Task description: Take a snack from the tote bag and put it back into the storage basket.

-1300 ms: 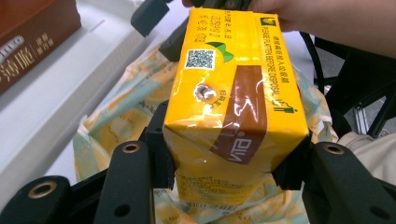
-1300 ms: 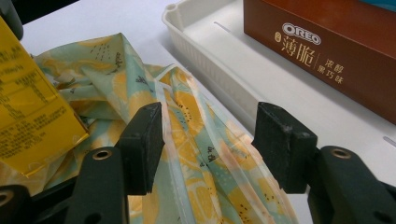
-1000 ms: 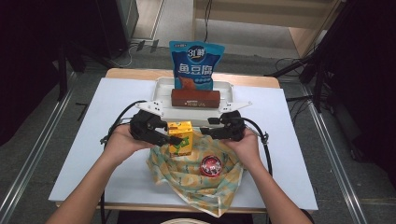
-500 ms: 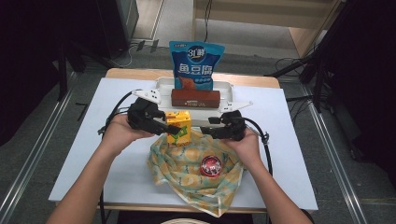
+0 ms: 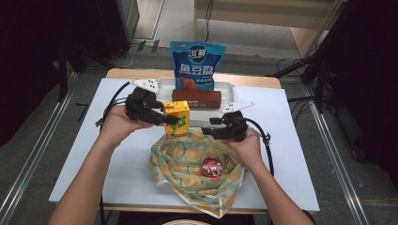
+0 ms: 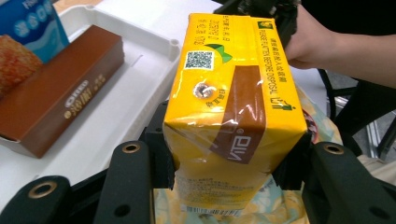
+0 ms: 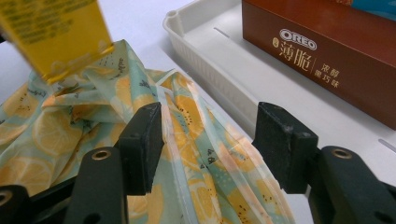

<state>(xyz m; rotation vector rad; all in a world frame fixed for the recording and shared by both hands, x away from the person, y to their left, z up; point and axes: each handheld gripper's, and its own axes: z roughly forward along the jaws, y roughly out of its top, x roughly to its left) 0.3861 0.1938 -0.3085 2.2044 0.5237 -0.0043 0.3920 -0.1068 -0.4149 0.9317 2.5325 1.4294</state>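
**Mia:** What is the left tool (image 5: 165, 118) holding?

**Ben:** A yellow drink carton with a brown stripe (image 5: 177, 119). The two black jaws squeeze its sides tight. You can see it well in the left gripper view (image 6: 233, 98).

**Mia:** Where is the carton now?

**Ben:** It is up in the air, just above the far edge of the crumpled green cloth bag with orange slices on it (image 5: 197, 166). The long white plastic tray (image 5: 225, 104) is right behind it, a bit farther from the person.

**Mia:** Which way does the carton stand?

**Ben:** Its long side goes up and down, tipped a little. So the tray lies straight ahead of the left tool. That hand is the near one for the tray.

**Mia:** What is in the tray already?

**Ben:** A long brown cookie box (image 5: 196, 96) lying on its side, and a tall blue snack bag (image 5: 197, 64) standing behind it.

**Mia:** And the right tool (image 5: 210, 131)?

**Ben:** Its jaws are wide apart with nothing between them. It sits low over the cloth bag, by the bag's far right edge. I think it may be touching the cloth, but I cannot be sure.

**Mia:** Is anything left on the bag?

**Ben:** Yes, a small round red tin (image 5: 212, 166).

**Mia:** What is it all on?

**Ben:** A white desk (image 5: 94, 154).
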